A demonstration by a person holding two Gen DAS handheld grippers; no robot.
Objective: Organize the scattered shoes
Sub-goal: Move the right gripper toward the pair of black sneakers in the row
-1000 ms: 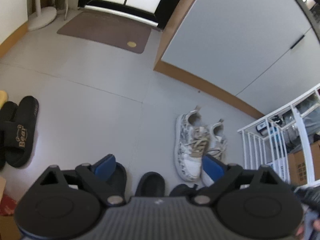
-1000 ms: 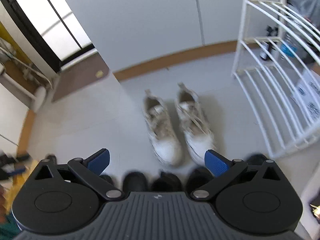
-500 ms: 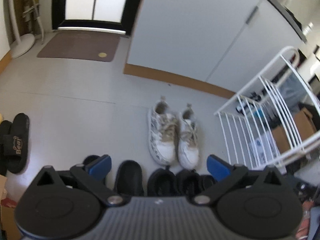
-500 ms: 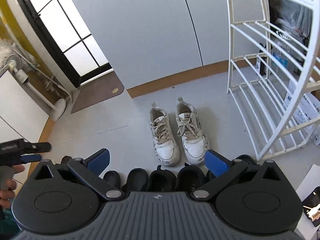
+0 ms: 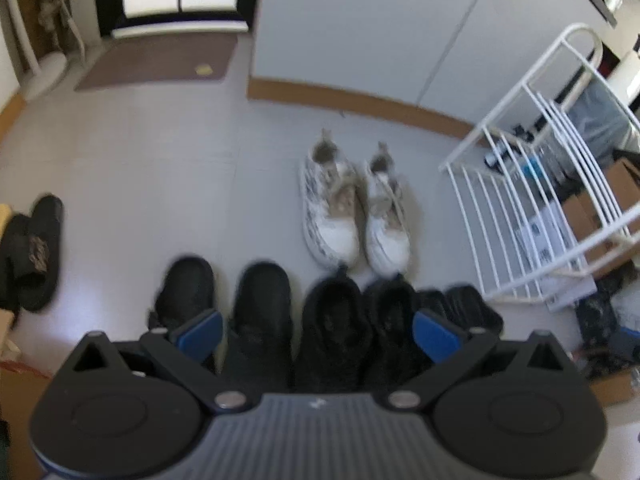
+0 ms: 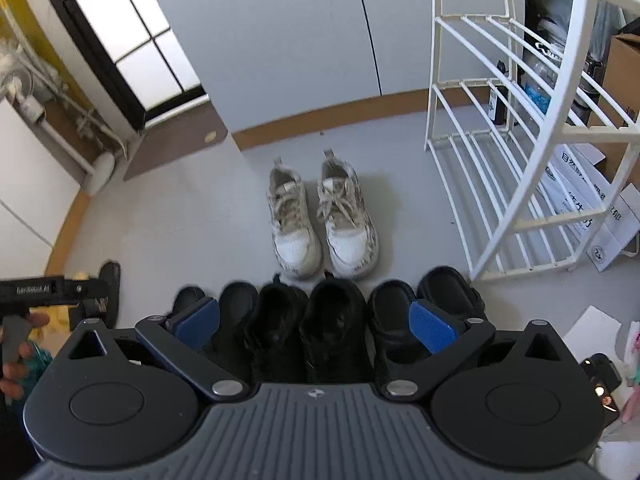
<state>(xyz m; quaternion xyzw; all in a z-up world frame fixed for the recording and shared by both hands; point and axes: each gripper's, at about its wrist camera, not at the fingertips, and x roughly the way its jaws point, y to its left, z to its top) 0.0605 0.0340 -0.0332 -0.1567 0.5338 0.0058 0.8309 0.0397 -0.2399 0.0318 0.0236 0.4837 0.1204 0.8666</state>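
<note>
A pair of white sneakers (image 5: pixel 354 216) (image 6: pixel 322 220) stands side by side on the grey floor, toes toward me. In front of them runs a row of several black shoes (image 5: pixel 336 320) (image 6: pixel 308 320), also side by side. My left gripper (image 5: pixel 318 336) hangs open above that row, holding nothing. My right gripper (image 6: pixel 314 326) is likewise open and empty over the same row. A pair of black slippers (image 5: pixel 34 254) lies apart at the far left. The left gripper's body (image 6: pixel 44 290), held in a hand, shows at the left edge of the right wrist view.
A white wire shoe rack (image 5: pixel 552 188) (image 6: pixel 520 120) stands at the right, its shelves bare. Cardboard boxes (image 5: pixel 616 200) and bottles sit behind it. Grey cabinet doors (image 6: pixel 300 40) back the sneakers. A brown doormat (image 5: pixel 160 62) lies by the door at the far left.
Both grippers have pulled back and risen, so more of the black shoe row shows beneath them. The left wrist view has swung to face the sneakers squarely. No shoe has moved.
</note>
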